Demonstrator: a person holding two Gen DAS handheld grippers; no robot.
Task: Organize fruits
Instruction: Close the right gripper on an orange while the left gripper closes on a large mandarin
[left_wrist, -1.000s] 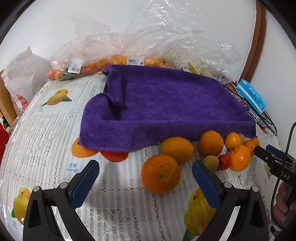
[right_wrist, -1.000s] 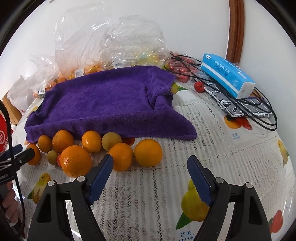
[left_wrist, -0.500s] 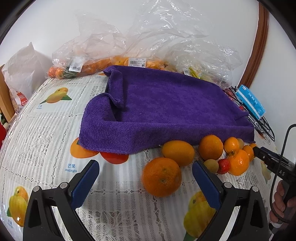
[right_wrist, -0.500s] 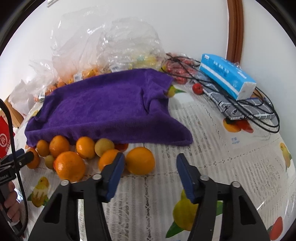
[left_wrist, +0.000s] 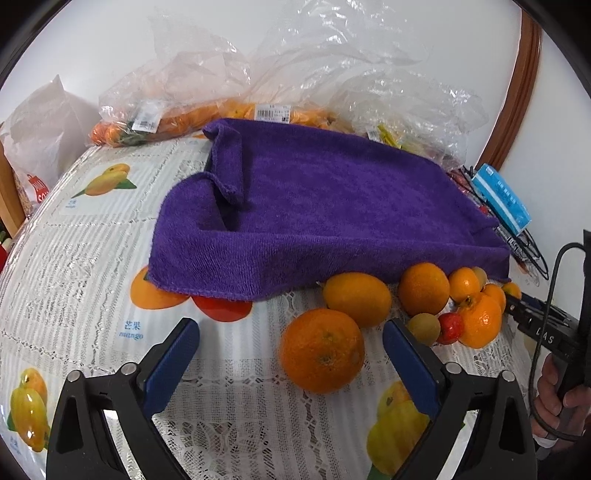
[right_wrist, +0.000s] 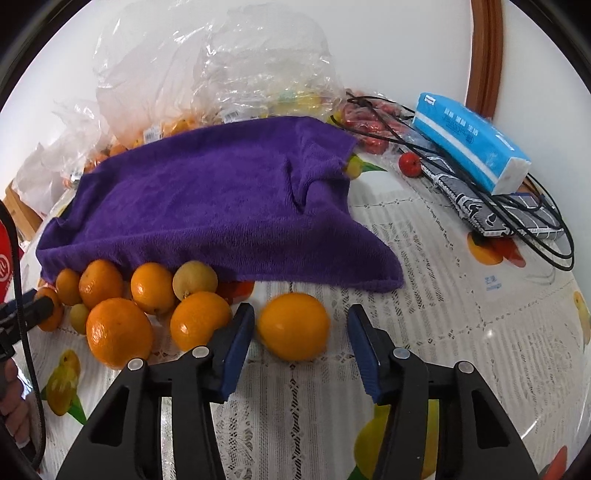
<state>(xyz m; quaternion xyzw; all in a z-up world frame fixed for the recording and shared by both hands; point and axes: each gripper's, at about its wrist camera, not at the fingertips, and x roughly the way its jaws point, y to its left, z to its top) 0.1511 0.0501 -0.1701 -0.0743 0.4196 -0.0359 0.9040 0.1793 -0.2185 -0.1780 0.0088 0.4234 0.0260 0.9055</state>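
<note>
Oranges and smaller fruits lie in a cluster along the front edge of a purple towel (left_wrist: 332, 206) (right_wrist: 207, 199). In the left wrist view a large orange (left_wrist: 321, 356) sits between the fingertips of my left gripper (left_wrist: 290, 332), which is wide open and touches nothing. In the right wrist view a smooth orange (right_wrist: 293, 326) lies on the tablecloth between the blue pads of my right gripper (right_wrist: 300, 317). Its jaws are closing; the left pad (right_wrist: 240, 332) is almost at the fruit and a gap still shows on the right. More oranges (right_wrist: 118, 332) crowd to the left.
Plastic bags of fruit (left_wrist: 207, 110) (right_wrist: 221, 74) line the wall behind the towel. A blue tissue pack (right_wrist: 469, 144), black cables (right_wrist: 535, 229) and a red fruit (right_wrist: 410, 164) lie at the right. The other hand's gripper (left_wrist: 539, 325) (right_wrist: 26, 310) shows at the frame edge.
My right gripper's jaws have narrowed a lot and it has moved forward and down, so the smooth orange now lies between its pads. The left gripper has stayed put and open.
</note>
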